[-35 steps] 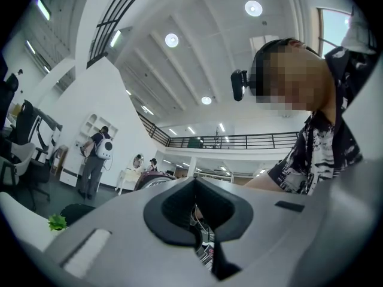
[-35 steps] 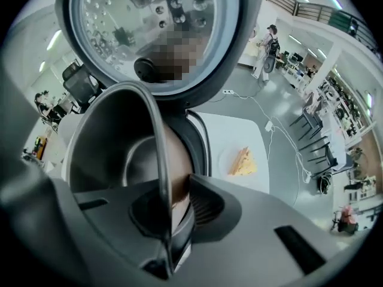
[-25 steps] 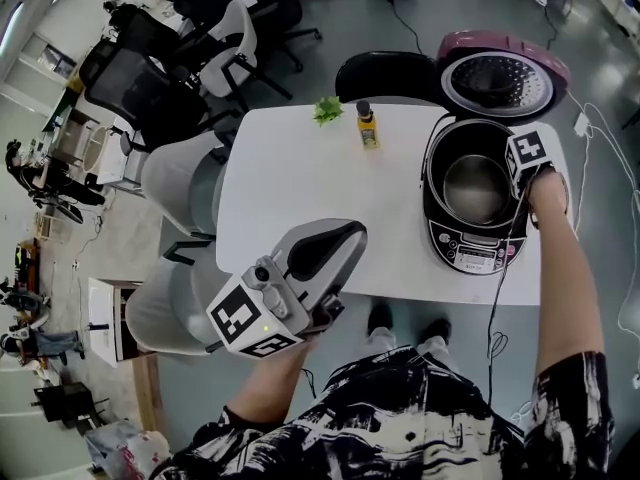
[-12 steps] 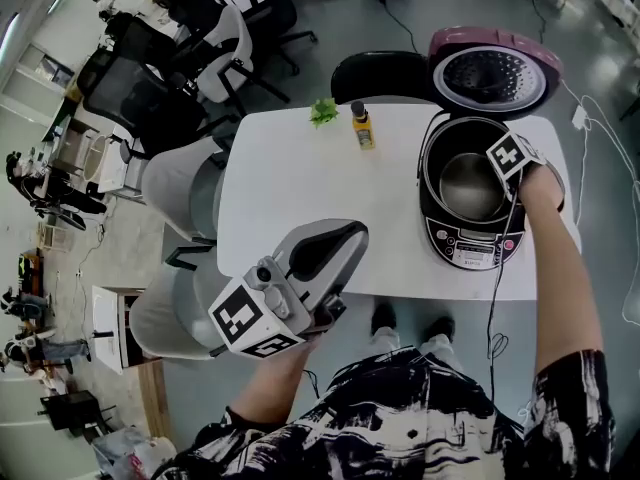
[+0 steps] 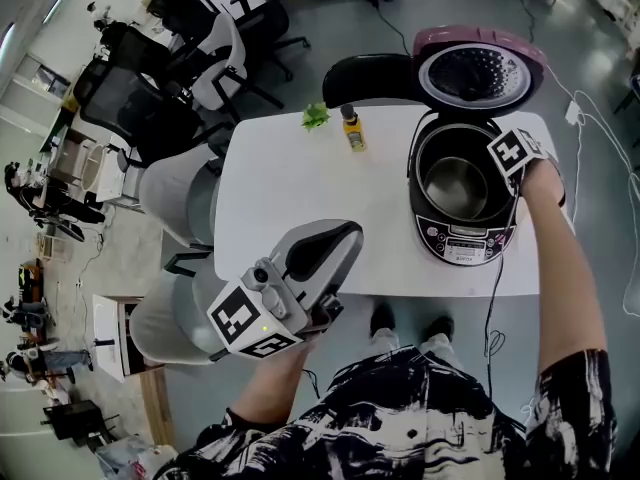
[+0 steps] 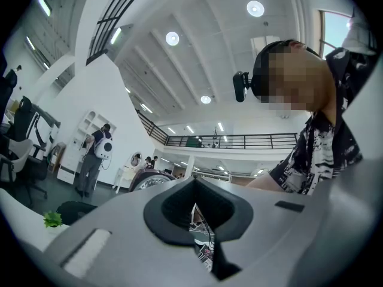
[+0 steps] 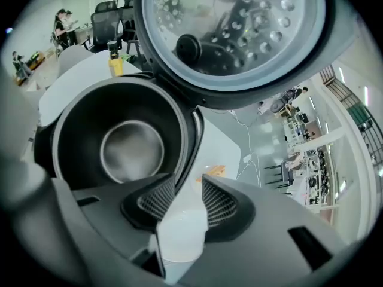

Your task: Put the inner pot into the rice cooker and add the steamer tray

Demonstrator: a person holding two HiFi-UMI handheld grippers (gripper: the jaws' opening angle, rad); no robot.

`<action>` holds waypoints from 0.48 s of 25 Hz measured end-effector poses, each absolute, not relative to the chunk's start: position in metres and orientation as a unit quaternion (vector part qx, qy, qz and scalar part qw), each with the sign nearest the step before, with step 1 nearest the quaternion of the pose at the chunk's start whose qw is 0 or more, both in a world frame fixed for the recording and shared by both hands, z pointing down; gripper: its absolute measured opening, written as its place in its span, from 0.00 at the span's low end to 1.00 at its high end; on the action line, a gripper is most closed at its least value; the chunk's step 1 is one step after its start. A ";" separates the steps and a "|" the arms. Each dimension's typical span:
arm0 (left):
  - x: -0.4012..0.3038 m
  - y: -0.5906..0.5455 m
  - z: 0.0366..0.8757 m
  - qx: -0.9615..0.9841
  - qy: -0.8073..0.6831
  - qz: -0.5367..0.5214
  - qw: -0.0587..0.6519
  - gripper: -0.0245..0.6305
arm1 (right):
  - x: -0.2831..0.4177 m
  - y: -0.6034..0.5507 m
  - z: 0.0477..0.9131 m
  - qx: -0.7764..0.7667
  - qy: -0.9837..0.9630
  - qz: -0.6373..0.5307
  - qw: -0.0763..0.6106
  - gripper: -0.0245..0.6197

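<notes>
Opening just then, the right gripper (image 7: 187,189) straddled the rim on the right side of the rice cooker (image 5: 462,246), upper right, where the inner pot (image 5: 455,180) already sat. The left gripper (image 5: 300,286), jaws together and empty, hung lower left, much farther off. I saw no steamer tray.

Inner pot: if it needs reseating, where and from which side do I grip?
Grip the inner pot by its rim, from above on the right side, one jaw inside, one outside; sunk in the rice cooker, only its rim shows.

The rice cooker (image 5: 456,240) is black, its lid (image 5: 480,71) maroon, the table (image 5: 300,208) white.
</notes>
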State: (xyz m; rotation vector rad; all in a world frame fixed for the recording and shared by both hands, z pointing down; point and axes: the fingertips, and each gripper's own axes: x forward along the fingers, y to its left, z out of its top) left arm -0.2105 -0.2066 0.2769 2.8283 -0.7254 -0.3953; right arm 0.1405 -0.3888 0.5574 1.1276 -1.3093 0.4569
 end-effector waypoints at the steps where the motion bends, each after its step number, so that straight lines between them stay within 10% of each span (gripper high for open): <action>1: -0.207 -0.206 0.276 0.956 -0.242 -0.134 0.097 0.04 | 0.143 -0.389 0.551 0.497 -0.575 0.198 0.619 0.25; 12: -0.141 -0.198 0.279 0.970 -0.179 -0.126 0.103 0.04 | 0.266 -0.307 0.495 0.591 -0.669 0.317 0.321 0.22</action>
